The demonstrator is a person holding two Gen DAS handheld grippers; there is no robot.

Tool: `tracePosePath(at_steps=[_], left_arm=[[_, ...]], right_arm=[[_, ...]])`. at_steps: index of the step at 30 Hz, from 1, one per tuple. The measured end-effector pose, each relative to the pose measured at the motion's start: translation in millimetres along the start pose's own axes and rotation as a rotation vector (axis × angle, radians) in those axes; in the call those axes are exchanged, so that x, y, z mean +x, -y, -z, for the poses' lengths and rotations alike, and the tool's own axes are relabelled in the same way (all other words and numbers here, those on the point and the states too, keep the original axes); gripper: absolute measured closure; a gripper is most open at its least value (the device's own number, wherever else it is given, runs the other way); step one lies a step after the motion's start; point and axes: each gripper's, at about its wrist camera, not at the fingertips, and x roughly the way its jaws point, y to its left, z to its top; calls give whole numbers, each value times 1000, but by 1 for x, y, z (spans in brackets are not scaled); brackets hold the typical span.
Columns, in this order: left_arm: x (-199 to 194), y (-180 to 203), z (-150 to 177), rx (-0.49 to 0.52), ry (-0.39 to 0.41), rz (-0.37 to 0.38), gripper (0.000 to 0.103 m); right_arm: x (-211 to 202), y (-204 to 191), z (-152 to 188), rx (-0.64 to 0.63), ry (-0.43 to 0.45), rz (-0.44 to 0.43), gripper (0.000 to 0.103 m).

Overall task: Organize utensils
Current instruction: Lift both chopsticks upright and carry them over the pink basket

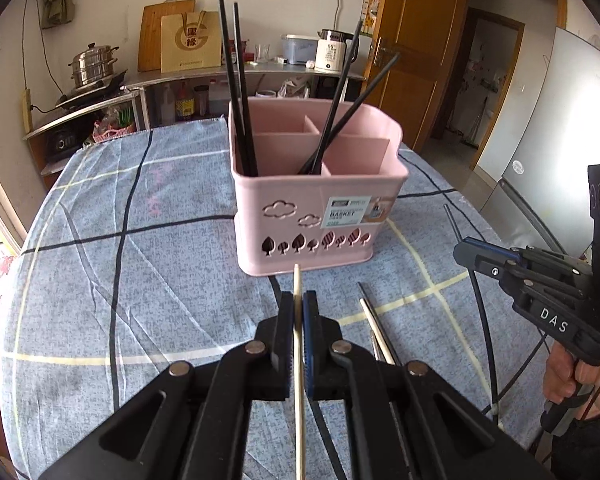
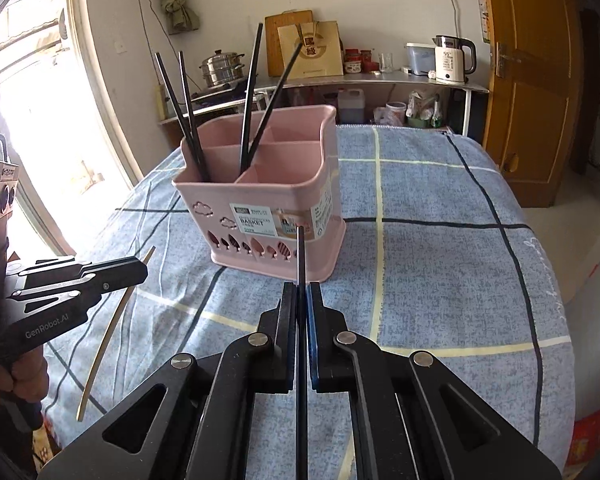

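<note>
A pink utensil basket point(image 1: 316, 216) with several compartments stands on the table; it also shows in the right wrist view point(image 2: 268, 216). Several black chopsticks point(image 1: 240, 92) stand in its compartments. My left gripper point(image 1: 299, 300) is shut on a pale wooden chopstick point(image 1: 298, 360), just in front of the basket. My right gripper point(image 2: 301, 292) is shut on a black chopstick point(image 2: 301, 320), also just in front of the basket. In the left wrist view the right gripper point(image 1: 466, 254) is at the right with its black chopstick point(image 1: 480, 320). In the right wrist view the left gripper point(image 2: 140, 270) holds the pale chopstick point(image 2: 108, 332).
More chopsticks point(image 1: 376, 332), one pale and some dark, lie on the blue checked tablecloth point(image 1: 140, 280) right of my left gripper. A counter point(image 1: 220, 74) with a steamer pot, kettle and paper bag runs behind the table. A wooden door point(image 2: 528, 80) is at the right.
</note>
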Motion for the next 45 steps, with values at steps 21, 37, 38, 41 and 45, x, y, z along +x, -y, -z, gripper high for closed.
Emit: tracePosePath(at_steps=[21, 37, 38, 41, 45], left_arm=[[-51, -10, -23, -42, 129, 80, 98], [-89, -4, -66, 4, 224, 70, 99], [-91, -3, -71, 8, 231, 68, 99], [-96, -3, -89, 14, 250, 65, 99], [-101, -3, -114, 15, 282, 64, 99]], right_arm=[[-50, -7, -25, -22, 135, -5, 98], [-75, -21, -61, -68, 235, -42, 98], [-76, -23, -66, -72, 246, -47, 98], [-80, -28, -81, -81, 277, -62, 98], [-84, -35, -100, -86, 312, -89, 98]])
